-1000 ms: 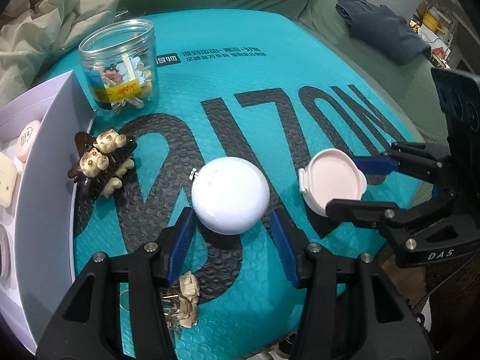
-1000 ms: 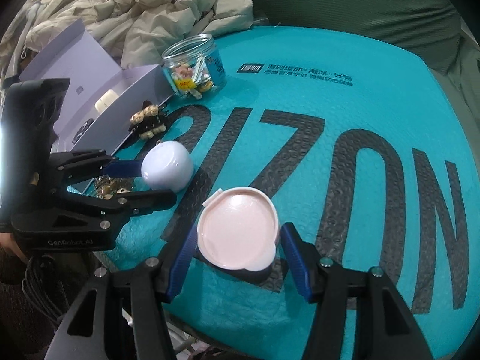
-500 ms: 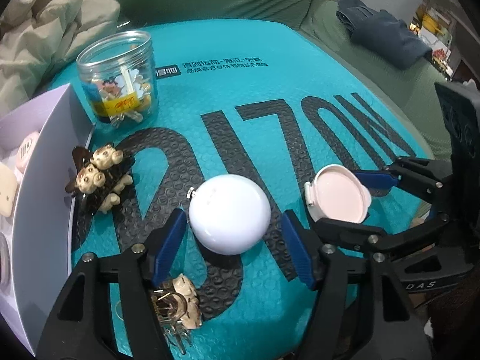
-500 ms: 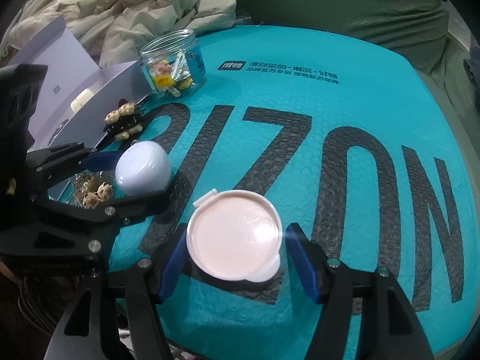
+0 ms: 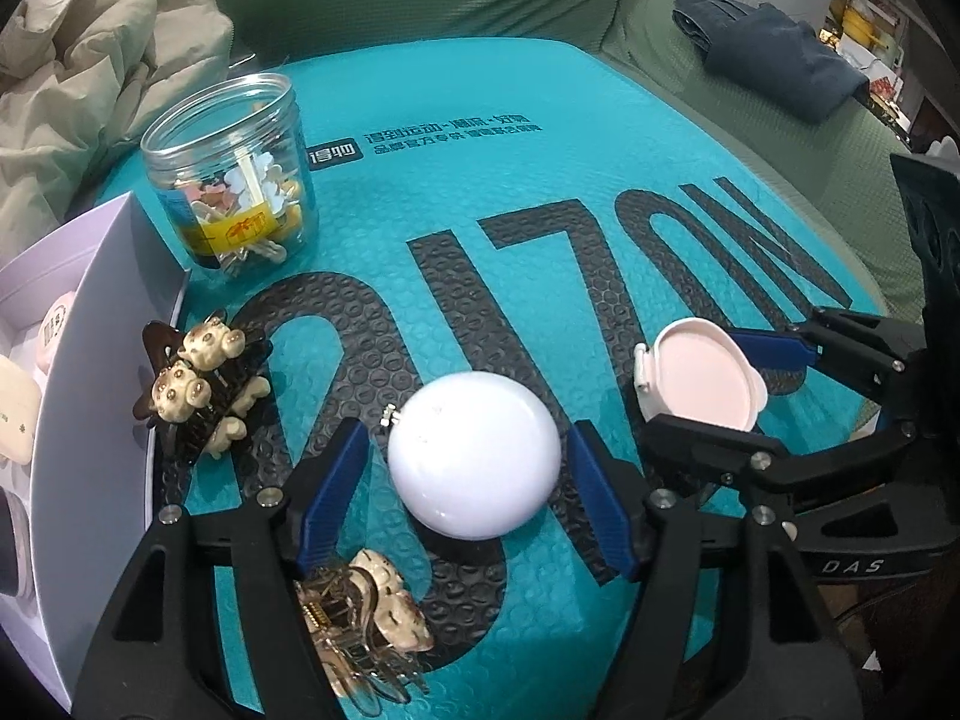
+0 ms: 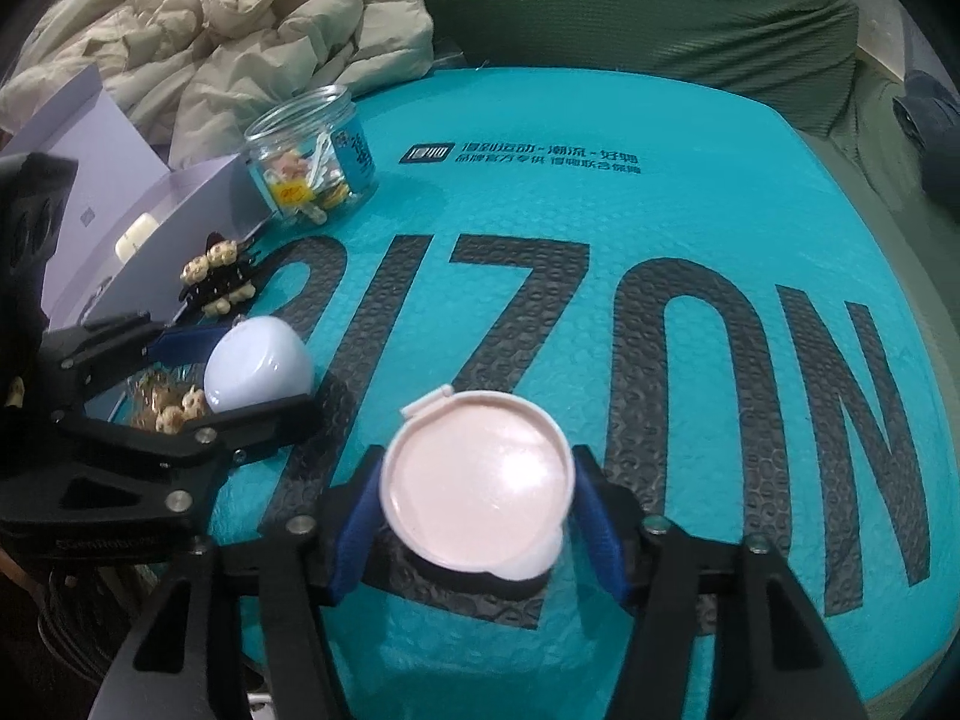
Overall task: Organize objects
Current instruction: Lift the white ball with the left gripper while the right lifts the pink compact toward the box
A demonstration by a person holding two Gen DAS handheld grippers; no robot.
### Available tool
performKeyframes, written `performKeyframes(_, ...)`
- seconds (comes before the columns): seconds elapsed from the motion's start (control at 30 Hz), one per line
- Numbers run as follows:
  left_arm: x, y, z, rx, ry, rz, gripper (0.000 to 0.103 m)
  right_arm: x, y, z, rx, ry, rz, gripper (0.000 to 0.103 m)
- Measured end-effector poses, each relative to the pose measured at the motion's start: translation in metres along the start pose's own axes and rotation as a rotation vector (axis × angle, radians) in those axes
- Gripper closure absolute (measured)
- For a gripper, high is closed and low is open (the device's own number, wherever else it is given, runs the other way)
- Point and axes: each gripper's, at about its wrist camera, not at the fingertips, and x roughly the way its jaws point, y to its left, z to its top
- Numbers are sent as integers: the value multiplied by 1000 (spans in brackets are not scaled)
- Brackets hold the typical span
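Spreading apart, the left tongs (image 5: 465,474) are releasing the white round case (image 5: 474,455), which is now sitting free between their blue pads on the teal bubble mailer (image 5: 540,192), with hair clips just left. Rightward, the right tongs (image 6: 477,513) are closing onto the pink lid (image 6: 477,483), pads apparently touching its rim. Green bedding (image 5: 750,120) is lying beyond, probably a bed.

mat (image 5: 540,228): bubbled teal plastic, soft sheen
white ball (image 5: 474,456): smooth glossy plastic
pink lid (image 6: 477,480): smooth, shiny plastic
jar (image 5: 231,168): clear plastic
my finger pads (image 5: 333,492): matt blue
jacket (image 6: 240,48): puffy cloth
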Motion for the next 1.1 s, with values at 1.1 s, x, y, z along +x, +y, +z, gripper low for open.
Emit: performKeyframes(1.1,-24,-9,-11,-21,-12,12,54,-30,-14,-14,145,-48,-12,43)
